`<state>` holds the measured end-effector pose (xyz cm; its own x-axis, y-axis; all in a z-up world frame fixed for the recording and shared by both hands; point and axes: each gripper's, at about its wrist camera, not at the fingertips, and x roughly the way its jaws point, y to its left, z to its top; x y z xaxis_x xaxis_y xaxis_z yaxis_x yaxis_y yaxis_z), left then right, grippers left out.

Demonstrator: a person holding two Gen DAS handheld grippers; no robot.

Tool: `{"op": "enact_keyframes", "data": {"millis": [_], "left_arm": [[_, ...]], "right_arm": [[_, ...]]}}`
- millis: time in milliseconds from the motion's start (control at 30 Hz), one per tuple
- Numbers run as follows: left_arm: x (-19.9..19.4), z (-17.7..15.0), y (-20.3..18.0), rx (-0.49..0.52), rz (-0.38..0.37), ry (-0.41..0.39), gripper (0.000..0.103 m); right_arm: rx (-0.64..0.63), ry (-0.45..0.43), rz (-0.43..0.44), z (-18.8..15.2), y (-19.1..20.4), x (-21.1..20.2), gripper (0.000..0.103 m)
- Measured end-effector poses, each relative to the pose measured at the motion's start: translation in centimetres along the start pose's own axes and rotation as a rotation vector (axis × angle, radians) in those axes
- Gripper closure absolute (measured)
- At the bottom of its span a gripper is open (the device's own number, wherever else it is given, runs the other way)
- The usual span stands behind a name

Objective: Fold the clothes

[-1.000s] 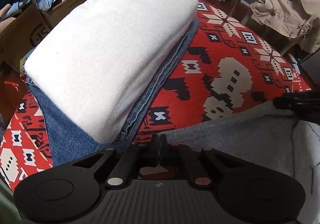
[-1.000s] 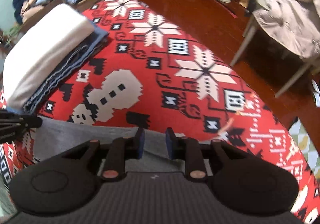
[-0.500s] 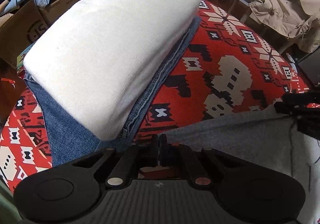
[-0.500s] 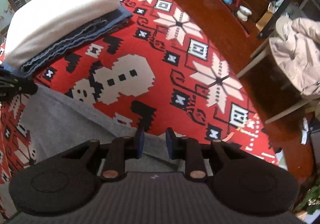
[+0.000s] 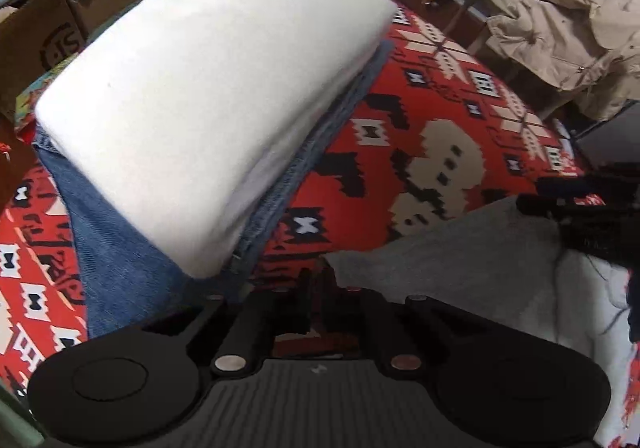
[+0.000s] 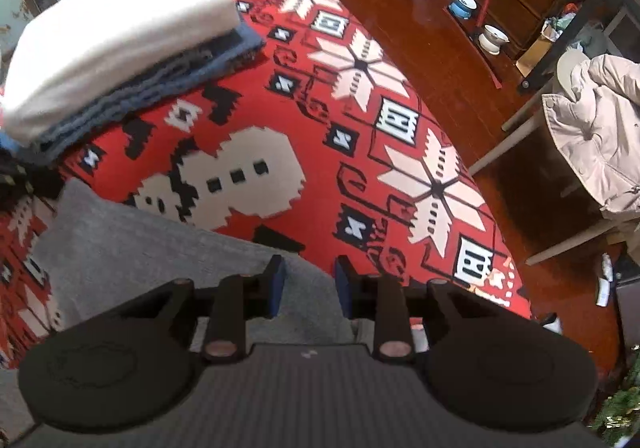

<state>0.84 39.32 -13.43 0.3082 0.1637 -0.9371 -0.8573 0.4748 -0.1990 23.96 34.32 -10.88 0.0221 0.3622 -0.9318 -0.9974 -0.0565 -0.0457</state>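
Two views: right claw [image 6: 308,288] opening; left claw [image 5: 318,288] seemingly pinched.

- Left gripper [image 5: 318,282]: pitched steeply downward, fingers running toward 12 o'clock in its own view. Jaws all but closed, a corner of grey cloth at the tips; a grip cannot be confirmed.
- Right gripper [image 6: 308,280]: likewise pitched steeply downward. Jaws parted and opening, grey cloth lying between them, pads clear of it.
- Right gripper appears at 3 o'clock in the left wrist view.
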Motion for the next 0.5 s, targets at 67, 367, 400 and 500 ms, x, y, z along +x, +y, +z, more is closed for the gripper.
{"op": "enact_keyframes", "data": {"millis": [67,367,400,500], "left_arm": [[-0.1,-0.2,-0.1,-0.009,-0.028,0.007,0.097],[-0.6,-1.3,0.3,-0.008,-0.039,0.031,0.097],[-0.6,-1.4,0.4,-0.006,-0.037,0.034,0.097],[-0.7,-1.6,0.6,-0.003,-0.034,0.04,0.097]], "right_arm": [[0.018,-0.015,0.01,0.2,-0.5,-0.7,0.073],[-0.153,0.068,0.02,0.2,0.5,1.9,0.082],[-0.156,0.07,0.028,0.3,0.4,2.0,0.085],[-0.127,0.079,0.068,0.3,0.2,2.1,0.098]]}}
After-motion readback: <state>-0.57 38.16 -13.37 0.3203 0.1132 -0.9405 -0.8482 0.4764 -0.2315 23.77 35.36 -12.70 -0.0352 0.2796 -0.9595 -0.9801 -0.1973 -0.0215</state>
